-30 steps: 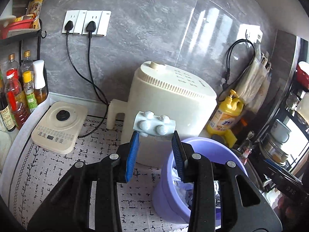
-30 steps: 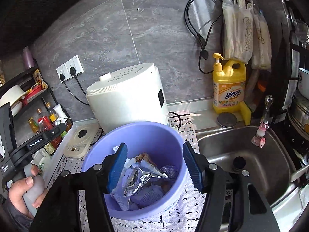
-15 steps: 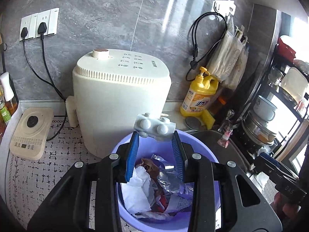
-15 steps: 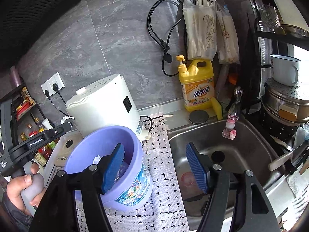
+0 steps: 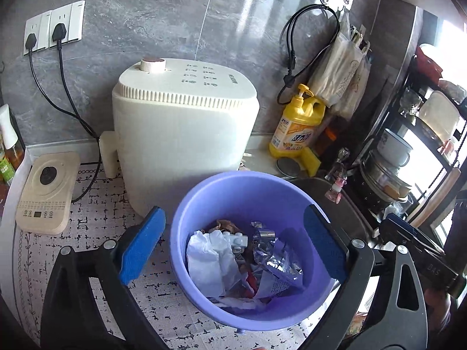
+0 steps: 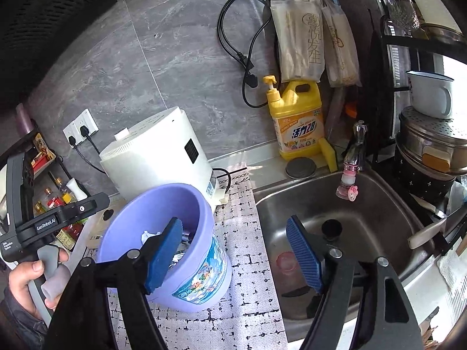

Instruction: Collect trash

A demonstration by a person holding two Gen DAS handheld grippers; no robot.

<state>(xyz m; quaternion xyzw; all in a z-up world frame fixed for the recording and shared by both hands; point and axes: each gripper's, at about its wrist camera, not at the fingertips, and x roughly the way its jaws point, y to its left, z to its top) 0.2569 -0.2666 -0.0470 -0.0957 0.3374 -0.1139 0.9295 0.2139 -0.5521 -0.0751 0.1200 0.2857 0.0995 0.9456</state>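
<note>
Sitting in the purple bin (image 5: 251,250) now: white studded block (image 5: 237,239) on top of the pile, next to crumpled white paper (image 5: 210,258) and foil wrappers (image 5: 277,259), so that piece reads as collected. Bin stands on the patterned mat (image 6: 248,285) on the desk, just in front of the white appliance (image 5: 184,128) and just left of the sink (image 6: 344,233). Left hand-held gripper (image 5: 233,248) hovers above the bin mouth, jaws spread wide, nothing between the pads. Right hand-held gripper (image 6: 233,256) also wide and empty, pointed over the bin-to-sink gap. What's left, my read: small pink round item (image 6: 287,262) on the sink floor right of the bin could be trash, can't tell for sure; white cloth or paper (image 6: 452,265) at the sink's far right edge, same doubt. Mat around the bin shows no loose scraps in either view. Yellow detergent bottle (image 6: 297,125) behind the sink is not trash. Judging task mostly done, pending a sink check.
</note>
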